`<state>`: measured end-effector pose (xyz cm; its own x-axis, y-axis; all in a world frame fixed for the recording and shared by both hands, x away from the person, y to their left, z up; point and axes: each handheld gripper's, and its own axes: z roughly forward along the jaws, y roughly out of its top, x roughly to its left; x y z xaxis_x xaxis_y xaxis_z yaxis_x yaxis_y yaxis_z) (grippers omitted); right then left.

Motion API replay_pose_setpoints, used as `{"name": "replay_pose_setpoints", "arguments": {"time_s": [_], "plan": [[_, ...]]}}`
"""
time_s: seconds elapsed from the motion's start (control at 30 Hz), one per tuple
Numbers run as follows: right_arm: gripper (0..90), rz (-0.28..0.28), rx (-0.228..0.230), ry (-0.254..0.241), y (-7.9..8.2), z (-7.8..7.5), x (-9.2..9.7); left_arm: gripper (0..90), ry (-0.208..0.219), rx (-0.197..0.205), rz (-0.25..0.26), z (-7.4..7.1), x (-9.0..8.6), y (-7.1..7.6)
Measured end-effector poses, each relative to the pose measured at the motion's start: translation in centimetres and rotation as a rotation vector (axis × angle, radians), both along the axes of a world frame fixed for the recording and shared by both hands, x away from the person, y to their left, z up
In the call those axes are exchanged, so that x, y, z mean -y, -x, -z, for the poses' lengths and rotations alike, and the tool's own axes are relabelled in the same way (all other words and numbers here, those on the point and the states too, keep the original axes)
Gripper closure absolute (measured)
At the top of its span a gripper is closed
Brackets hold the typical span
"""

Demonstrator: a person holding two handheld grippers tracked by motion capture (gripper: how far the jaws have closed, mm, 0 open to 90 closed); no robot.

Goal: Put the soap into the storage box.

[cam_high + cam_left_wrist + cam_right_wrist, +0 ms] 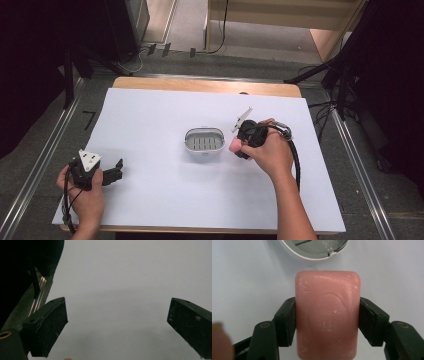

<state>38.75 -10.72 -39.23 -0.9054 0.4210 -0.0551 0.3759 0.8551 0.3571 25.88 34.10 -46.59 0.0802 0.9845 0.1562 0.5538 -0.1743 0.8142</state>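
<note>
Right gripper (pixel 327 322) is clamping a pink soap bar (pixel 327 315) across its width, both jaw pads pressing on the bar's long sides, the embossed face turned toward the camera. Seen from the high view, the right gripper (pixel 239 146) is holding the soap bar (pixel 233 145) just beside the right edge of the white soap dish (pixel 204 140), which is sitting near the middle of the white table sheet (pixel 150 200). In the right gripper view the dish rim (pixel 312 257) is lying just ahead of the bar's front end. Left gripper (pixel 116 170) is resting near the sheet's left edge, well apart from the dish, its jaws standing wide with nothing between them, as the left gripper view is also showing (pixel 117 327). Judging by this, the carrying step is under way: the bar is gripped and nearing the dish. Next move is probably calling for lifting over the rim, centring the bar above the slotted tray, lowering it flat, then easing the jaws apart
</note>
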Motion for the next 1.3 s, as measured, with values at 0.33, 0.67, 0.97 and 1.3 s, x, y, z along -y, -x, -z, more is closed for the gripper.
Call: {"name": "replay_pose_setpoints", "arguments": {"time_s": [0.33,0.67,0.97,1.3], "plan": [[38.9,-0.04,0.033,-0.003,-0.3,-1.0,-1.1,3.6,0.0,0.0,0.0,0.0,0.0,0.0],[38.9,-0.071,0.038,-0.013,-1.2,-2.0,-2.6,3.6,0.005,-0.001,-0.002,0.0,0.0,0.0],[38.9,-0.11,0.046,-0.016,-1.8,-2.3,-3.7,3.6,0.01,-0.003,-0.002,0.0,-0.1,-0.1],[38.9,-0.137,0.052,-0.026,-2.3,-2.8,-4.8,3.5,0.006,-0.002,-0.002,0.0,0.0,-0.1]]}}
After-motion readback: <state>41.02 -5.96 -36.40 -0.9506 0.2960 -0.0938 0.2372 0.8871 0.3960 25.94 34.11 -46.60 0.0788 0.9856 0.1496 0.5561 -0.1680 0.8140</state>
